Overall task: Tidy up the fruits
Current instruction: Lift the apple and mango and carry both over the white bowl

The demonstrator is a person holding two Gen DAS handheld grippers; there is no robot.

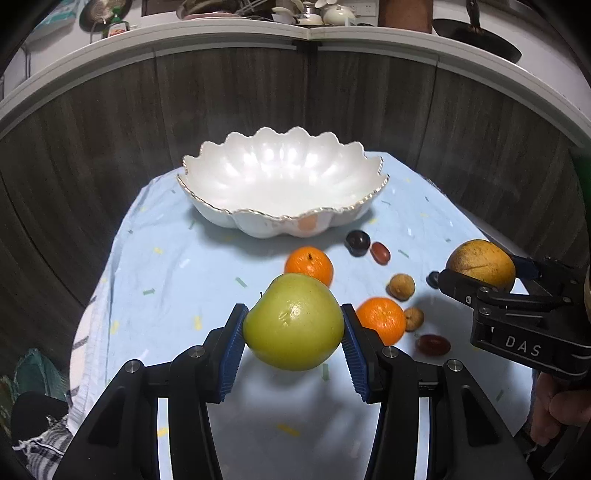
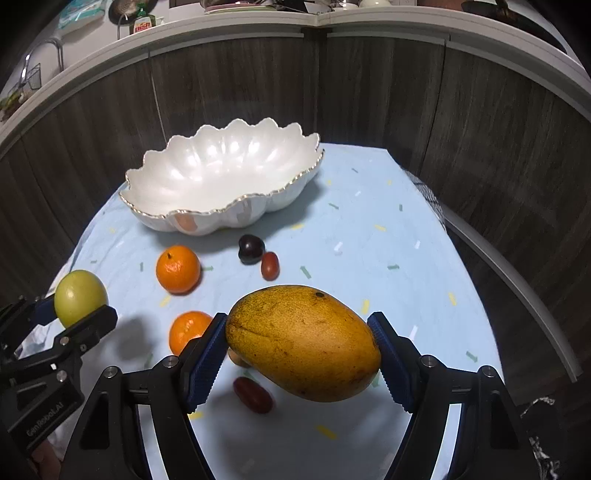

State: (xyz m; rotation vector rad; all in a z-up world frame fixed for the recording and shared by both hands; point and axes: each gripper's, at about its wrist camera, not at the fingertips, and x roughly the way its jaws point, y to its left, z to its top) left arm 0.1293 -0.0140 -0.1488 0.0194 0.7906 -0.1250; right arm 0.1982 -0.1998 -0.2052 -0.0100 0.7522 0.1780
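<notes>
My left gripper is shut on a green apple and holds it above the blue cloth; the apple also shows in the right wrist view. My right gripper is shut on a yellow mango, held above the cloth; the mango shows at the right of the left wrist view. A white scalloped bowl stands empty at the back of the table. Two oranges, a dark plum, red grapes and small brown fruits lie on the cloth.
The table carries a light blue cloth and is ringed by dark wood panels. A shelf with kitchenware runs above. The cloth's right edge drops off near a grey rail.
</notes>
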